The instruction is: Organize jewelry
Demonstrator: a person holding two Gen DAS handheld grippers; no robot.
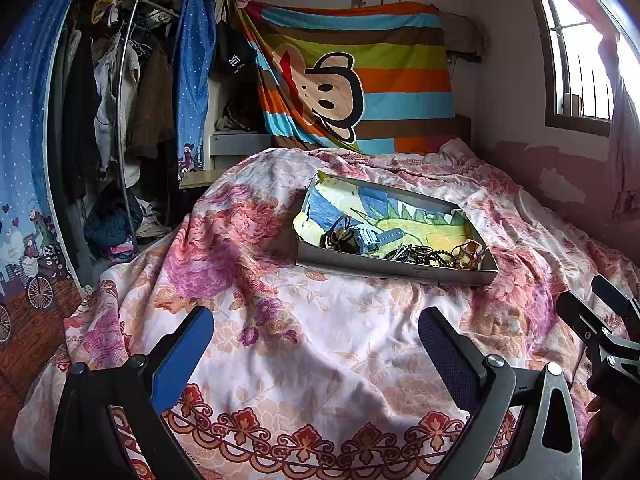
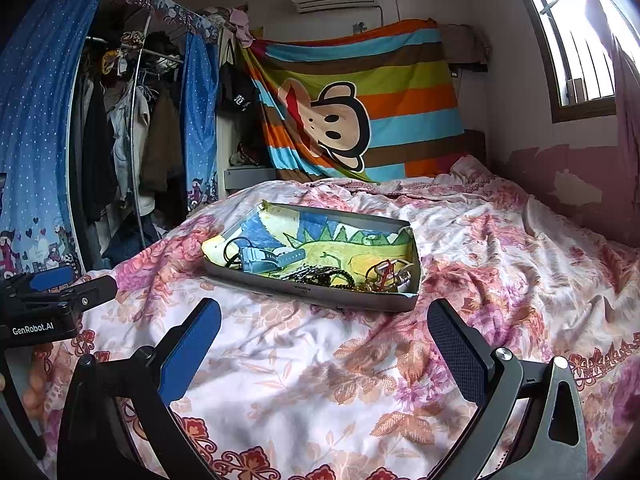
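A shallow grey box (image 1: 392, 270) (image 2: 304, 290), lined with a child's dinosaur drawing, sits on the floral bed cover. Inside it lie a light blue watch (image 1: 366, 237) (image 2: 268, 258), dark beaded chains (image 1: 424, 254) (image 2: 320, 274) and a tangle of red and metal pieces (image 1: 466, 252) (image 2: 386, 274). My left gripper (image 1: 316, 334) is open and empty, held over the cover short of the box. My right gripper (image 2: 324, 330) is open and empty, just short of the box's near wall. Each gripper shows at the edge of the other's view: the right one (image 1: 600, 320), the left one (image 2: 52, 296).
The floral cover (image 1: 320, 360) (image 2: 320, 380) is rumpled, with folds around the box. A striped monkey blanket (image 1: 352, 80) hangs at the head. A clothes rack (image 1: 120, 100) stands left of the bed, a wall with a window (image 1: 580, 60) to the right.
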